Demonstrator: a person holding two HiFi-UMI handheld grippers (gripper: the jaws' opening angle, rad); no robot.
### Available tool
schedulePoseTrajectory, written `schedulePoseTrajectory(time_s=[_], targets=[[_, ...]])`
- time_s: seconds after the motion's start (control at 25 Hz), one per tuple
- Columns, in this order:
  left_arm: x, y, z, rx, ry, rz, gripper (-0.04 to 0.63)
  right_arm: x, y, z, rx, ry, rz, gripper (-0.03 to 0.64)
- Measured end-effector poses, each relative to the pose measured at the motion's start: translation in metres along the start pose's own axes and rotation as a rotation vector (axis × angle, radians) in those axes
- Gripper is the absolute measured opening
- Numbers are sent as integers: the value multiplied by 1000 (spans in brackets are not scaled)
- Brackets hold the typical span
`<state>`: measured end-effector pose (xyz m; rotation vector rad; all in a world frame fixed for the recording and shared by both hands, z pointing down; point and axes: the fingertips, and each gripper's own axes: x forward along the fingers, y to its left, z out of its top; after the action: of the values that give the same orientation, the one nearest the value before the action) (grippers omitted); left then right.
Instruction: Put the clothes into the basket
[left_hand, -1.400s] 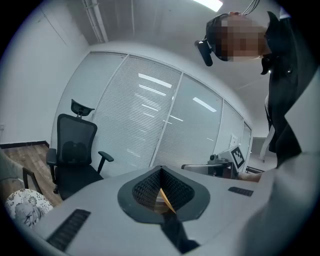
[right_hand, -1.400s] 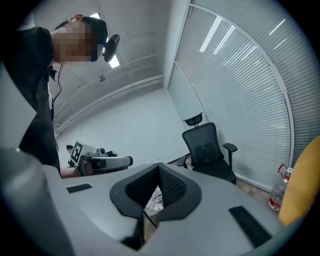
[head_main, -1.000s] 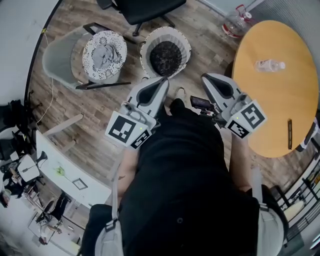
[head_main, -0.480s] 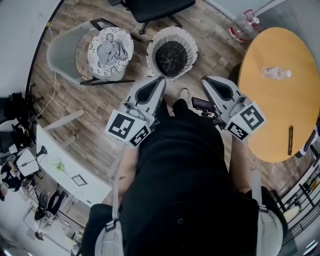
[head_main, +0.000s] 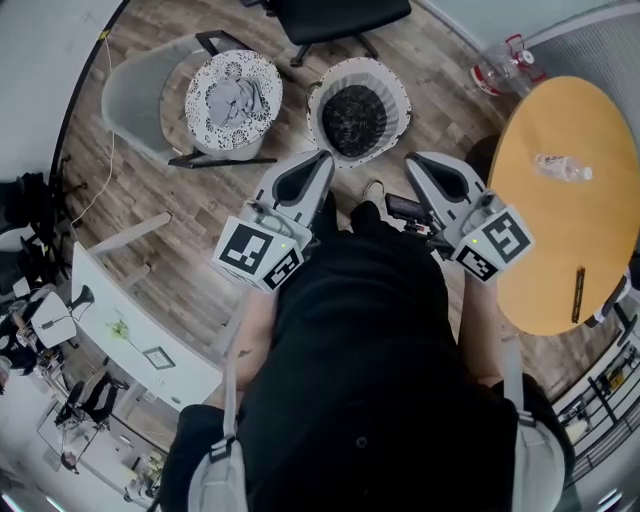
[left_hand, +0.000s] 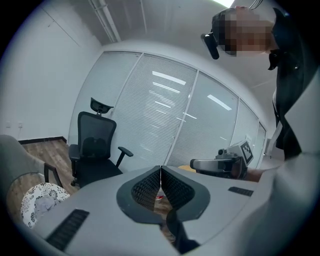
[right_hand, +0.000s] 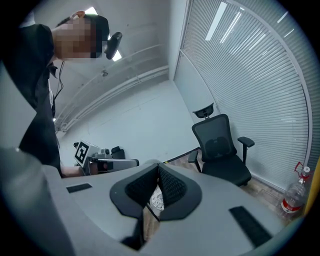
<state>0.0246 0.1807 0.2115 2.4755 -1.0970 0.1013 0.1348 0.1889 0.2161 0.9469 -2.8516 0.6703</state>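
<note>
In the head view two white baskets stand on the wooden floor ahead. The left basket (head_main: 212, 120) has a lace pattern, holds grey clothes (head_main: 240, 97) and sits in a grey armchair (head_main: 135, 95). The right basket (head_main: 390, 85) holds dark clothes (head_main: 355, 115). My left gripper (head_main: 326, 158) is shut and empty, pointing toward the dark basket from just short of it. My right gripper (head_main: 411, 159) is shut and empty too, a little right of that basket. In the left gripper view the lace basket (left_hand: 42, 202) shows at lower left behind the left gripper (left_hand: 160, 169).
A black office chair (head_main: 340, 15) stands behind the baskets. An orange oval table (head_main: 560, 230) at the right carries a small bottle (head_main: 563, 167) and a pen (head_main: 577, 295). A large water jug (head_main: 505, 60) stands on the floor. A white desk (head_main: 140, 335) lies at the left.
In the head view the baskets, chair and table have slid to the right, as the person and both grippers shifted. Both grippers stay shut and empty.
</note>
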Motion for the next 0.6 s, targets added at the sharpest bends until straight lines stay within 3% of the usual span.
schedulePoseTrajectory(time_s=[0.6], targets=[[-5, 86, 15, 6, 19, -8, 12, 85, 7, 18, -18, 42, 9, 17]])
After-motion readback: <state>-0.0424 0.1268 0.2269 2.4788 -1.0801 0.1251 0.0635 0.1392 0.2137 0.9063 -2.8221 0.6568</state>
